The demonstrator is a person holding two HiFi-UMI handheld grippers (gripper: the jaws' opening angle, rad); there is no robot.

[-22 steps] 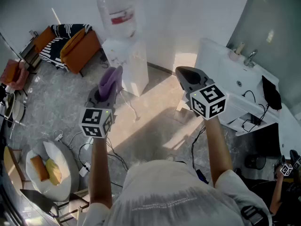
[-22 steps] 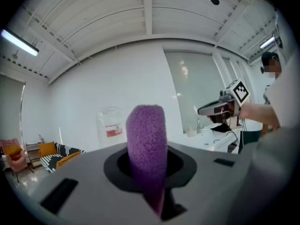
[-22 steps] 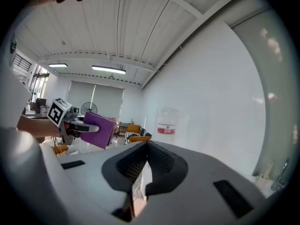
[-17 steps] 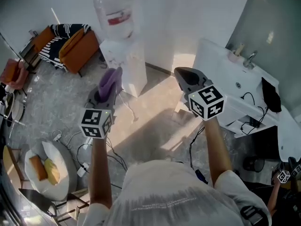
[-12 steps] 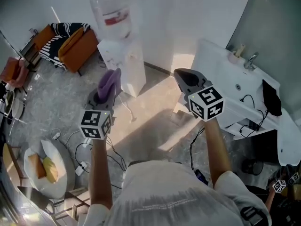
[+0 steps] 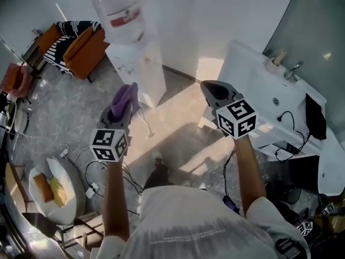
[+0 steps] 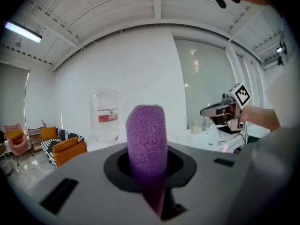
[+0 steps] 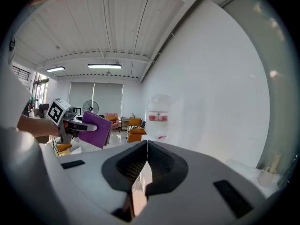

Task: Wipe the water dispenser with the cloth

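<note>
A white wall (image 6: 215,15) and grey stone floor (image 6: 64,112) frame the scene as I steer the rig from afar toward the job. To my right runs a white sink counter (image 6: 253,80). Ahead and to the left, against the wall, stands the water dispenser (image 6: 137,69), a slim white cabinet topped by a clear upturned bottle (image 6: 116,9) with a red label. It is well apart from both tools, and no wiping has begun.

The right gripper (image 6: 208,86) is raised in front of me with its jaws pressed together and nothing between them. The left gripper (image 6: 125,106) is clamped on the purple cloth (image 6: 124,97), which rises out of the jaws as a plush, folded pad pointing roughly toward the dispenser.

I judge the cloth to be light, soft and floppy: it should mould to the cabinet's flat panels but buckle if I push hard. The present hold, low on the fold with the fluffy upper part free, looks right to me, since the free part can do the wiping while the jaws stay off the surface. The cabinet's panels look smooth and hard. With that bottle on top, I expect the unit to be top-heavy, so I would favour gentle, sliding strokes over firm shoves.
</note>
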